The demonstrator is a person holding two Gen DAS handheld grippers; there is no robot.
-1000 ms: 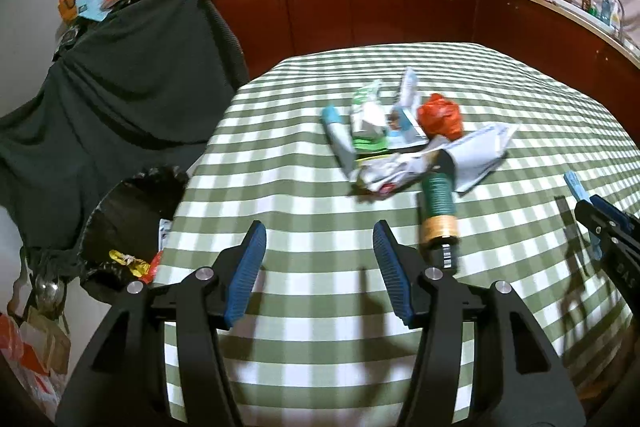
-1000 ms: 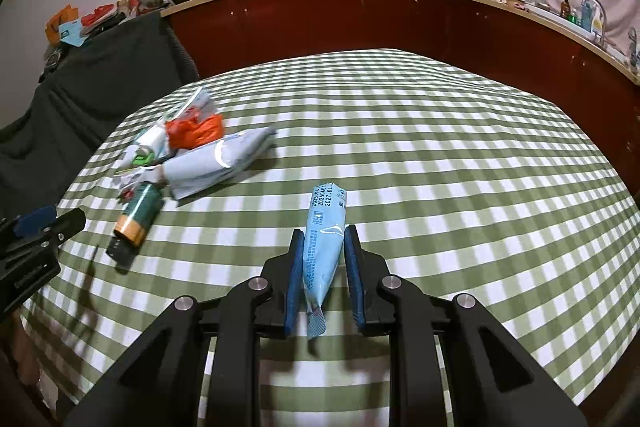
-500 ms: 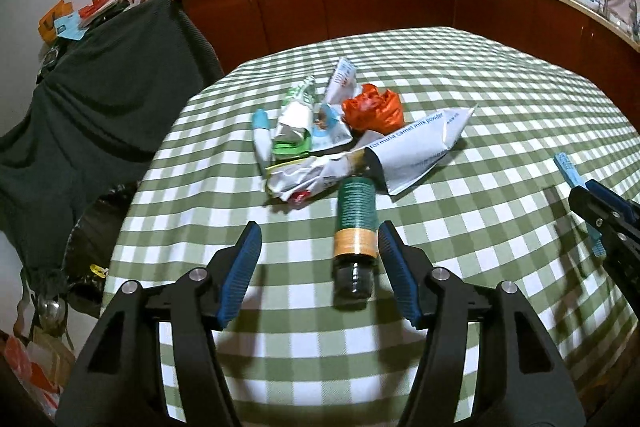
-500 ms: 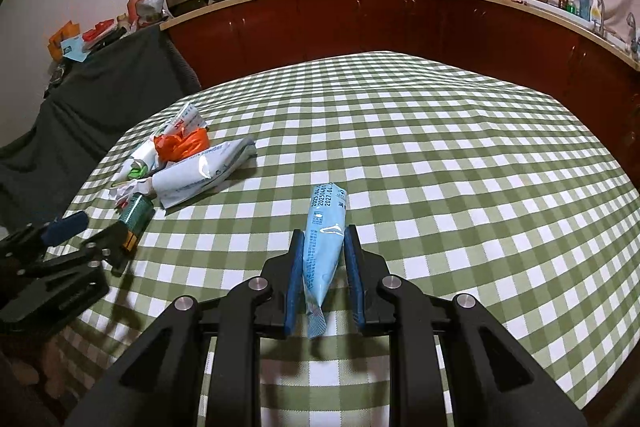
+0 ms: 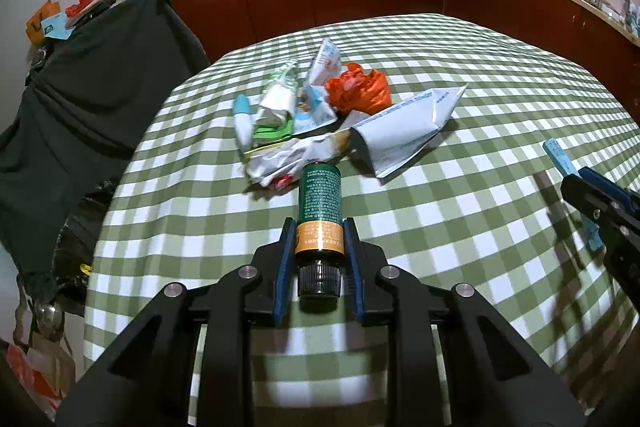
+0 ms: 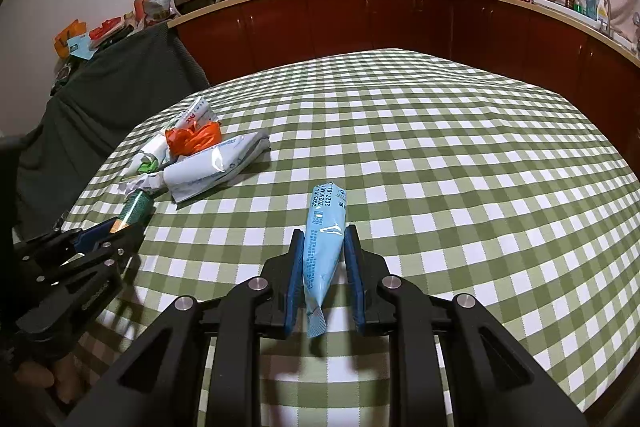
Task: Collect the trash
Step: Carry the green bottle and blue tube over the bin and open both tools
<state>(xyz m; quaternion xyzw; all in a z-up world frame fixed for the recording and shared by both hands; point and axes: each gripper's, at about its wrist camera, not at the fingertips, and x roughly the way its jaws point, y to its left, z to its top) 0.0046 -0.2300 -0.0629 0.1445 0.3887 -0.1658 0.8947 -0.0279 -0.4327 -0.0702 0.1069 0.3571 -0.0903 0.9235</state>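
A: Trash: left claw (image 5: 319, 259) is closing on the green bottle (image 5: 320, 201), bottle between the pads at the orange label band and cap. Bottle lies on its side on the counter (image 5: 460, 247), cap toward the camera, base touching the crumpled white wrapper (image 5: 280, 163).

B: Why a grip at the cap end?

A: Probably the nearest end, and it lines up with the claw's axis. Pads straddle the round body from both sides, so it shouldn't roll out.

B: Right side?

A: Right claw (image 6: 323, 269) is narrow, clamped on the blue sachet (image 6: 325, 243). Sachet sticks out forward past the pads, tail hanging below. Held off the cloth, looks parked while the left works.

B: Rest of the pile?

A: Just beyond the bottle: white pouch (image 5: 404, 131), orange bag (image 5: 358, 89), a few small packets. Black bin bag (image 5: 76, 227) is off the counter's left edge, near the left claw, likely the drop spot.
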